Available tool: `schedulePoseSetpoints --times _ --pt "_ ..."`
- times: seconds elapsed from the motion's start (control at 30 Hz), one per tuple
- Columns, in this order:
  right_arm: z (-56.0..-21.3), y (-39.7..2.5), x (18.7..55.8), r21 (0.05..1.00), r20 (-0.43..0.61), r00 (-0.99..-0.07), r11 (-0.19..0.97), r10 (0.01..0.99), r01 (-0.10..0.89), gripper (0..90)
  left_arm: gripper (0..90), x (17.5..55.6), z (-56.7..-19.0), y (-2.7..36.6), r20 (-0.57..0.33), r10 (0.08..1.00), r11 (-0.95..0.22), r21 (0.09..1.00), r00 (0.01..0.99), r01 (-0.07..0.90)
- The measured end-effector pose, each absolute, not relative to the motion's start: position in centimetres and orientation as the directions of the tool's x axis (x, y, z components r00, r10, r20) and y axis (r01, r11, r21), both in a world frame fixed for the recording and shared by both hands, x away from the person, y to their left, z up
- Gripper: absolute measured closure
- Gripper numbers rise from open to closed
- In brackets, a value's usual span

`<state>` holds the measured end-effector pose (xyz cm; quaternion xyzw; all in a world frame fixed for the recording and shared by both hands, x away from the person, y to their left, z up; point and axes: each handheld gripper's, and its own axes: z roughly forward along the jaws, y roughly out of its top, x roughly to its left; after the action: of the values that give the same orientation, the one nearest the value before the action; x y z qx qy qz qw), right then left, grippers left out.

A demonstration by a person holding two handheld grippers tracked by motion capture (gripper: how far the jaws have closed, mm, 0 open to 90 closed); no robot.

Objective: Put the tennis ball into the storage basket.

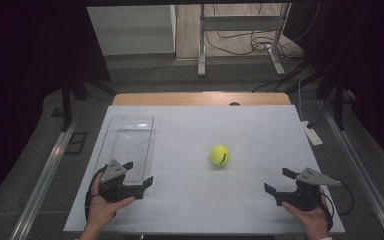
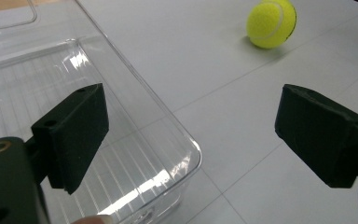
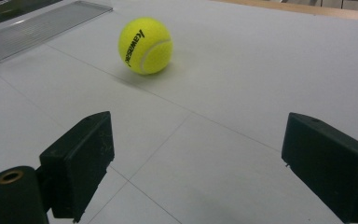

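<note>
- The tennis ball (image 1: 220, 155) lay on the white counter (image 1: 205, 200), right of centre and well apart from both of your grippers; nothing touched it.
- The clear plastic tray (image 1: 130, 145) stood at the left of the counter, empty as far as could be seen, its long side running from near to far.
- Your left gripper (image 1: 135, 176) rested at the tray's near right corner, jaws spread wide and holding nothing; in the left gripper view one jaw sat over the tray, the other over bare counter.
- Your right gripper (image 1: 280, 182) sat near the right edge, jaws likewise spread and empty, pointed toward the ball.
- Handling, as judged: the ball looked light, springy and felt-covered, so it should have gripped well but rolled at a nudge. You would have done best to close on its widest girth, jaws level on opposite sides, with only moderate squeeze.
</note>
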<state>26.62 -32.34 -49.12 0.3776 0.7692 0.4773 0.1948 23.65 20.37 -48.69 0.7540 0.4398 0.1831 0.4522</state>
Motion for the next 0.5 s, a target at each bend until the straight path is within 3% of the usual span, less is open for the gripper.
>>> schedulePoseSetpoints --times 0.5 --pt "-49.2 -32.3 26.8 0.881 0.062 -0.630 0.255 0.775 0.400 9.7 11.1 24.5 -47.4 19.0 -0.129 0.801 -0.228 0.837 0.584 0.498"
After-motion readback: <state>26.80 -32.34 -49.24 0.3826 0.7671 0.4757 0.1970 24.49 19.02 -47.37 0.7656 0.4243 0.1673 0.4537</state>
